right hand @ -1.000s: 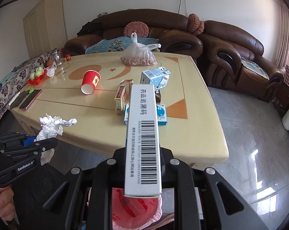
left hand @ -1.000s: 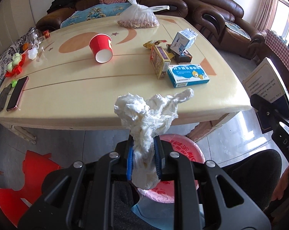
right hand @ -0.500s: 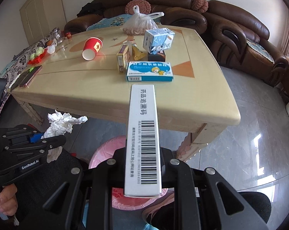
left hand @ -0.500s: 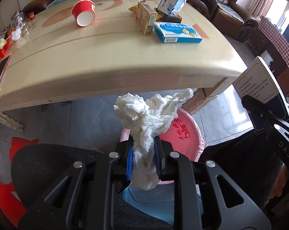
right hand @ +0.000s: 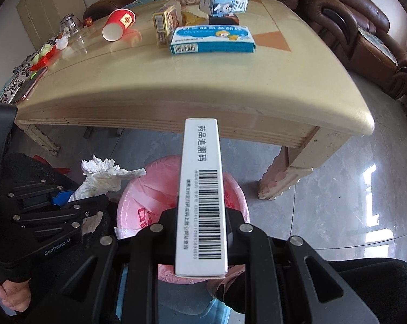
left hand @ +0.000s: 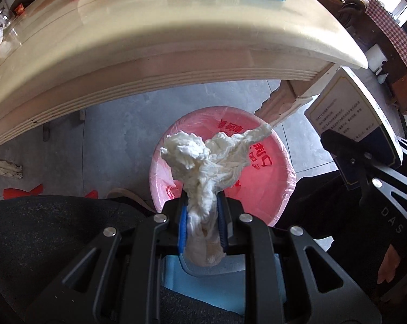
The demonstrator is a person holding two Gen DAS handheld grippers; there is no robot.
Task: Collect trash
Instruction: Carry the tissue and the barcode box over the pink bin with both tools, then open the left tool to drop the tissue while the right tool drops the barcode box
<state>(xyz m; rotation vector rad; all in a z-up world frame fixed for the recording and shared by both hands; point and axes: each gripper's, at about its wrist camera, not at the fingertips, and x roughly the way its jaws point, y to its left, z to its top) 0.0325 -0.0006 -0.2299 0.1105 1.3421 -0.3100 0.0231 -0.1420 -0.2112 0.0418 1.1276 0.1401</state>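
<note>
Crumpled tissue [left hand: 203,178] pinched between left jaws, above pink bin [left hand: 268,194].

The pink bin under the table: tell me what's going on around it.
A person is clearing trash with two handheld grippers. The left gripper is clamped on a crumpled tissue, and the right gripper on a white box with a barcode. Both are held over the pink-lined bin on the floor beside the table; nothing is dropped yet. A red cup and more boxes remain on the table.

Crumpled white tissue [left hand: 203,167] and barcoded box [right hand: 202,202] (edge-up) above pink-lined bin [left hand: 279,172]
</note>
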